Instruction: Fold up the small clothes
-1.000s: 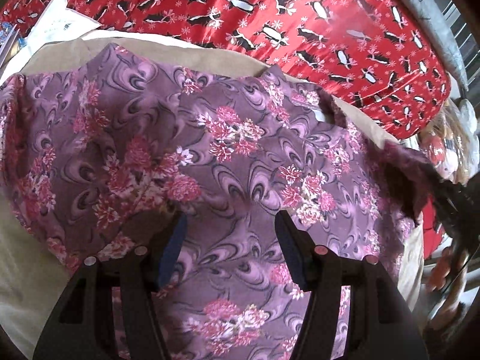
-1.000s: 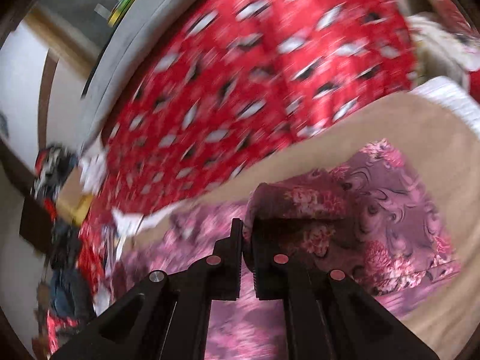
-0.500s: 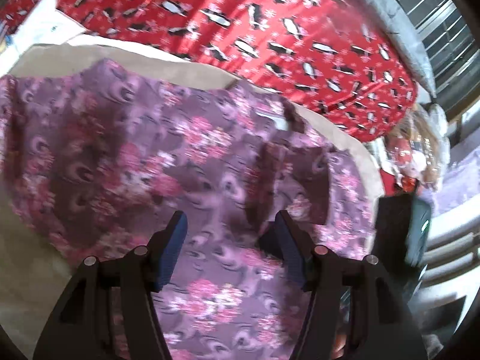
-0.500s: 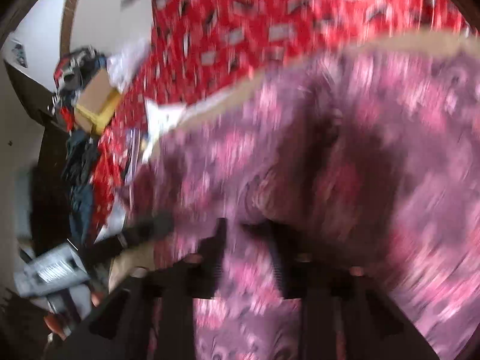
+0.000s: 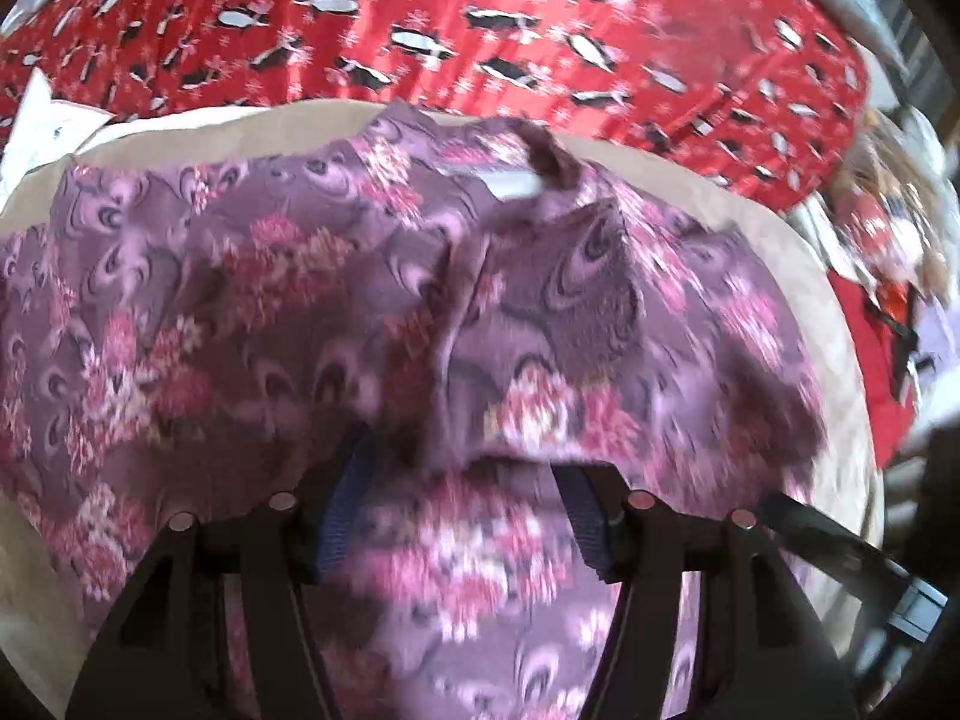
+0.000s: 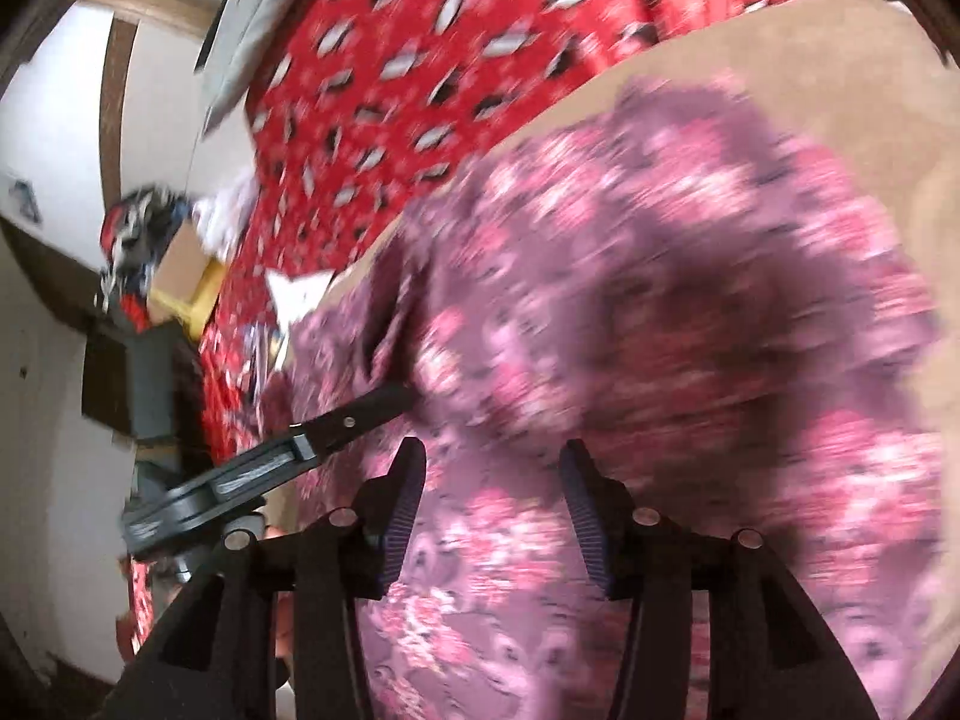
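Right claw [image 6: 492, 510] released, now open; left claw [image 5: 462, 522] open, tips under blurred floral garment [image 5: 240, 276].

A red penguin-print cloth [image 5: 540, 30] spreads behind a beige sheet [image 5: 690, 180]. White paper [image 5: 42, 120] lies at its left edge. A cardboard box [image 6: 180, 267] sits by the white wall [image 6: 54, 120].

i'm working in a home bedroom: a red penguin-print bedspread [image 5: 540, 30] covers the bed, with piled clothes [image 6: 129, 246] at the far left wall.
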The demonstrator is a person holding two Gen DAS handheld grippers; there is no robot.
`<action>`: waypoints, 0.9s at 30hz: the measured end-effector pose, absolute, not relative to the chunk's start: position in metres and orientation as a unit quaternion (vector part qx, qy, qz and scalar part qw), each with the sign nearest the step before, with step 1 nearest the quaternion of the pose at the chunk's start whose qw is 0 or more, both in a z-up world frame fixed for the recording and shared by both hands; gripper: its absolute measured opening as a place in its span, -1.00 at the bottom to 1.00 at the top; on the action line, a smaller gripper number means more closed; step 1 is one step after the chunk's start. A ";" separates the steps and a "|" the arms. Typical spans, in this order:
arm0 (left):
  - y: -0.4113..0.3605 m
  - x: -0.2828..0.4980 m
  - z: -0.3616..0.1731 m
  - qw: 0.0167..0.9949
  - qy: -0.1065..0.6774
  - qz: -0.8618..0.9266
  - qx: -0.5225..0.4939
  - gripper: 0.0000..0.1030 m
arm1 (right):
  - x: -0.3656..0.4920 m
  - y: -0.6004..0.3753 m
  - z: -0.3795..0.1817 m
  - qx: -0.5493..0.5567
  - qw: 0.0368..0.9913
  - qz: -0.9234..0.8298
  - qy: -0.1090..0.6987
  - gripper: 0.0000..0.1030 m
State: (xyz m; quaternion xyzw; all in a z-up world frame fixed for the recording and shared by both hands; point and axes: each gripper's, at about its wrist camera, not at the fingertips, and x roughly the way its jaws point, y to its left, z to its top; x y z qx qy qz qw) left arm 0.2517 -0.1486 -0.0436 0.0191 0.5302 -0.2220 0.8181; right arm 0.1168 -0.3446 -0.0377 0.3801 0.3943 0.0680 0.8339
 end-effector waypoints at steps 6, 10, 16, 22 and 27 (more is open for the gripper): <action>-0.097 0.279 -0.020 0.830 0.516 -0.182 -0.112 -0.80 | 0.095 -0.407 -0.020 0.379 0.862 -0.014 0.338 0.03; -0.062 0.282 -0.024 0.828 0.525 -0.151 -0.123 -0.80 | 0.095 -0.448 -0.040 0.400 0.850 -0.073 0.335 0.04; -0.045 0.282 -0.040 0.799 0.556 -0.173 -0.150 -0.79 | 0.121 -0.439 -0.076 0.432 0.821 -0.021 0.374 -0.41; -0.014 0.284 -0.036 0.810 0.543 -0.140 -0.174 -0.59 | 0.109 -0.435 -0.059 0.375 0.857 -0.047 0.349 -0.91; 0.030 0.281 -0.040 0.799 0.545 -0.133 -0.216 -0.59 | 0.107 -0.430 -0.059 0.355 0.849 -0.109 0.377 -0.76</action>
